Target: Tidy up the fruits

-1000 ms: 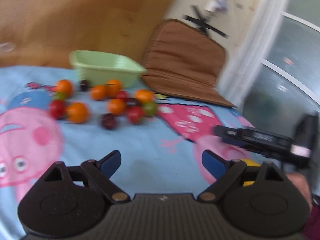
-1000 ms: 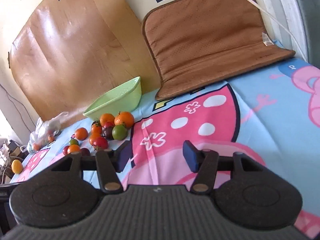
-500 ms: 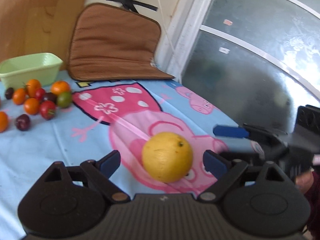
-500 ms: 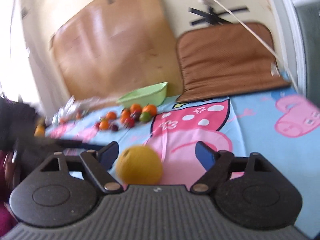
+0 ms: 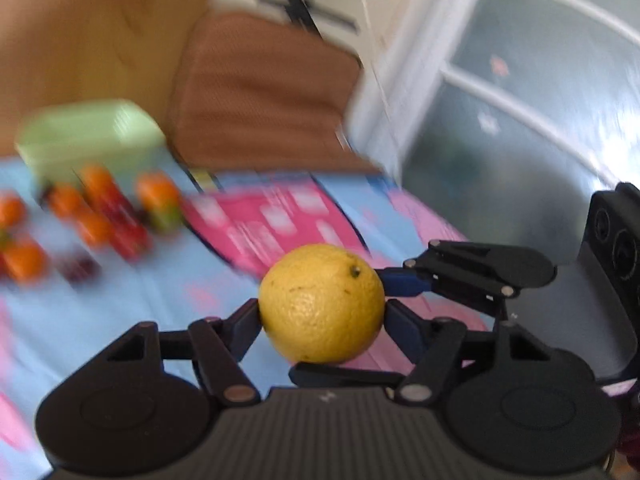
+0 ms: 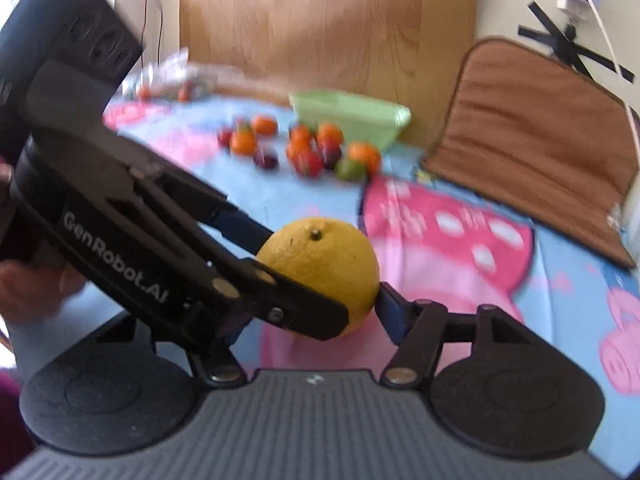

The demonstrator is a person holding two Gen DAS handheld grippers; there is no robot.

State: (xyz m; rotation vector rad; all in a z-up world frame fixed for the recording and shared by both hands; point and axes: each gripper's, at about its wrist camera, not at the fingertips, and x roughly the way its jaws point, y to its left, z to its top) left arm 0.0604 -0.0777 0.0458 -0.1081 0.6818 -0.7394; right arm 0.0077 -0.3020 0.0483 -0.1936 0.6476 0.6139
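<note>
A large yellow citrus fruit (image 5: 322,303) sits between the fingers of both grippers; it also shows in the right wrist view (image 6: 320,268). My left gripper (image 5: 322,320) is shut on it from the left and right sides. My right gripper (image 6: 316,308) is shut on it too, crossing the left one; its blue finger (image 5: 404,282) touches the fruit's right side in the left wrist view. The left gripper's body (image 6: 140,224) hides the right gripper's left finger. A pile of small orange, red and green fruits (image 6: 304,148) lies beside a light green basin (image 6: 352,114).
A blue cartoon-print cloth (image 6: 460,232) covers the table. A brown cushion (image 6: 536,128) leans on the back wall, a wooden board (image 6: 320,16) beside it. A clear bag with fruit (image 6: 172,80) lies at the far left. A window (image 5: 520,120) stands on the right.
Both grippers have swung from the fruit pile to the yellow citrus and closed on it from opposite sides. Half a second ago it lay between open fingers.
</note>
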